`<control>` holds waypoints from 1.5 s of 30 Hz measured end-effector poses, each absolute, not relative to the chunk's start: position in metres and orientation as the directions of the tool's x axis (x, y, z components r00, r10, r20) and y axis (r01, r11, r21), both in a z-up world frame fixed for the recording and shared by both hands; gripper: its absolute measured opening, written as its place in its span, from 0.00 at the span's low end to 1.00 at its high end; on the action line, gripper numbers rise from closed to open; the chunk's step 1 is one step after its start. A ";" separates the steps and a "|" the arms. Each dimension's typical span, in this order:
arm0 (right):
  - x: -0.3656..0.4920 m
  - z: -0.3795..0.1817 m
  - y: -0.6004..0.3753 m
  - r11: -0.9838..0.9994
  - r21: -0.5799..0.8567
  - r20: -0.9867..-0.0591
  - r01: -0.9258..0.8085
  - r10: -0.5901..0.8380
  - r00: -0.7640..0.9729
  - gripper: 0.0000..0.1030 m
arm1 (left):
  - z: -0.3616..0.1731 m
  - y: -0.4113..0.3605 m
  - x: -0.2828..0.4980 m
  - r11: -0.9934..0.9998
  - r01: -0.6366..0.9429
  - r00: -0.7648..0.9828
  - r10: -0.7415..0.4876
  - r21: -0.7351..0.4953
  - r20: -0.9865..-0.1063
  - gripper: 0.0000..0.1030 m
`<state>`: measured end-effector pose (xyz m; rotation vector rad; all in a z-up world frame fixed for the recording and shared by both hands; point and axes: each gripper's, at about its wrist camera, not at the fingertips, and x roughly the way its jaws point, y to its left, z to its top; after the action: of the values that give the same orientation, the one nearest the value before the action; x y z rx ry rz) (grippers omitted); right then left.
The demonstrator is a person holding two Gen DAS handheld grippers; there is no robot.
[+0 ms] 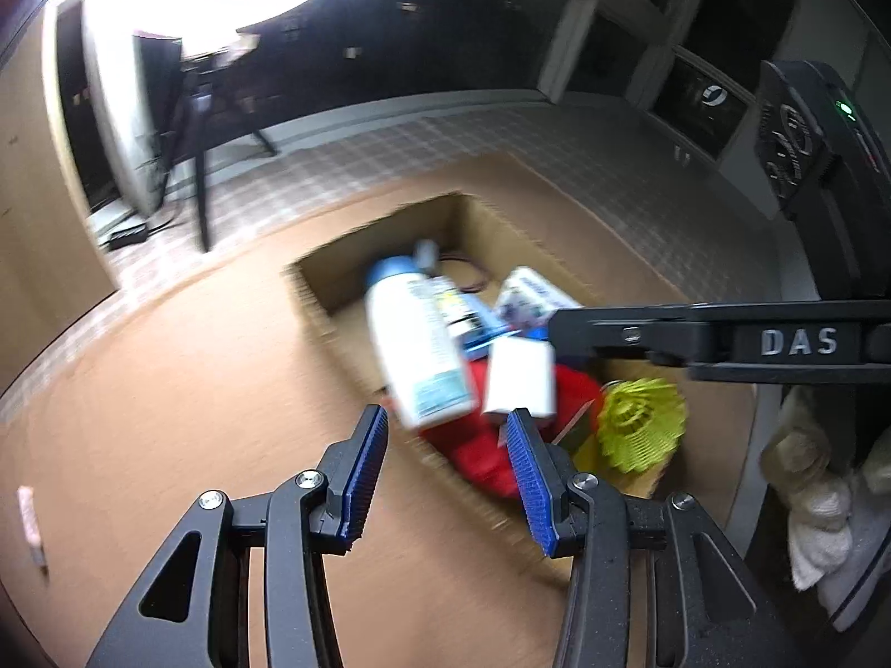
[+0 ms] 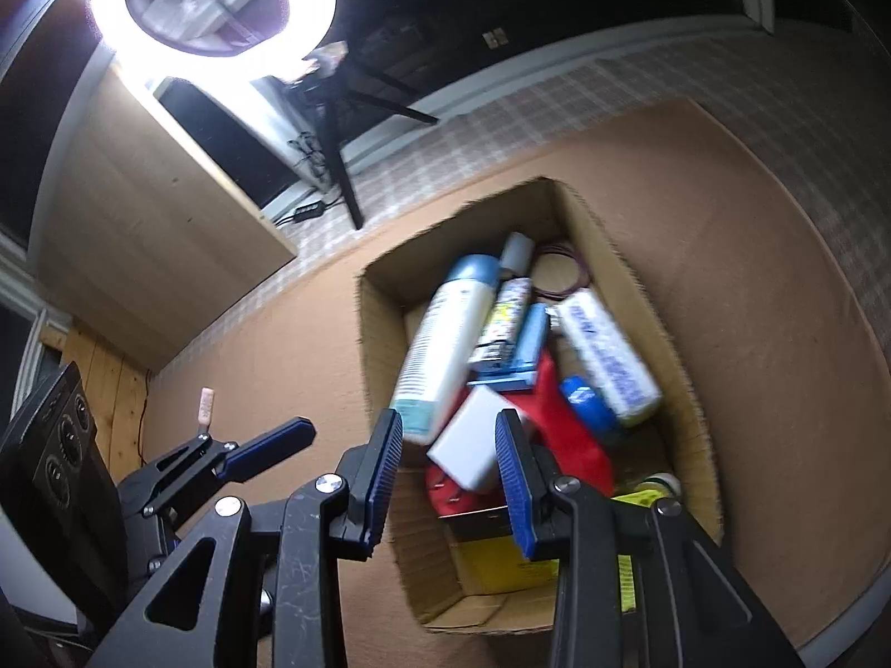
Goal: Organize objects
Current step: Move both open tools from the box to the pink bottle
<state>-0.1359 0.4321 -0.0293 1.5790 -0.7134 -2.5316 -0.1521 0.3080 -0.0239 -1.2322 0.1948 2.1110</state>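
An open cardboard box point(image 2: 378, 334) is sunk in the brown table and holds several items. A white bottle with a blue cap point(image 2: 445, 339) lies in it, beside a small white box point(image 2: 470, 442), a red item point(image 2: 562, 423), a white pack with blue print point(image 2: 604, 356) and a yellow box point(image 2: 501, 562). My right gripper point(image 2: 448, 465) is open above the box's near end, around the small white box without touching it. My left gripper point(image 1: 445, 462) is open and empty above the box edge point(image 1: 317, 300). The bottle point(image 1: 417, 345) and a yellow mesh ball point(image 1: 640, 423) show in the left wrist view.
A small pink tube point(image 2: 206, 406) lies on the table left of the box; it also shows in the left wrist view point(image 1: 30, 523). A ring light on a tripod point(image 2: 211, 0) stands behind the table. The right gripper's arm point(image 1: 724, 339) crosses the left wrist view.
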 end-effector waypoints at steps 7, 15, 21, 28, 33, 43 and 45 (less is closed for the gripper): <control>-0.146 -0.028 0.380 -0.894 0.435 -0.820 -0.107 -0.344 -0.458 0.34 | -0.025 0.224 -0.166 -0.845 -0.498 -0.390 0.419 -0.195 -0.820 0.47; -0.168 -0.040 0.298 -0.878 0.478 -0.805 -0.020 -0.428 -0.411 0.36 | -0.033 0.111 -0.174 -0.919 -0.345 -0.441 0.340 -0.193 -0.831 0.47; -0.190 -0.054 0.232 -0.866 0.500 -0.797 0.035 -0.475 -0.374 0.38 | -0.051 0.035 -0.183 -0.955 -0.244 -0.463 0.268 -0.169 -0.845 0.47; -0.221 -0.074 0.161 -0.855 0.513 -0.797 0.081 -0.509 -0.326 0.38 | -0.074 -0.029 -0.201 -0.972 -0.190 -0.453 0.215 -0.142 -0.865 0.47; -0.244 -0.097 0.113 -0.844 0.527 -0.801 0.099 -0.532 -0.275 0.38 | -0.088 -0.055 -0.221 -0.967 -0.181 -0.428 0.241 -0.178 -0.871 0.47; -0.282 -0.132 0.057 -0.850 0.509 -0.824 0.136 -0.527 -0.208 0.38 | -0.110 -0.061 -0.247 -0.955 -0.207 -0.396 0.279 -0.211 -0.875 0.46; -0.288 -0.138 0.052 -0.856 0.498 -0.833 0.140 -0.517 -0.199 0.38 | -0.112 -0.060 -0.249 -0.954 -0.207 -0.395 0.283 -0.216 -0.874 0.46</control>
<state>-0.2876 0.0521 -0.1381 1.6472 -0.4384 -2.0999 -0.2495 -0.0600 -0.1119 -1.5258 -0.1039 2.4015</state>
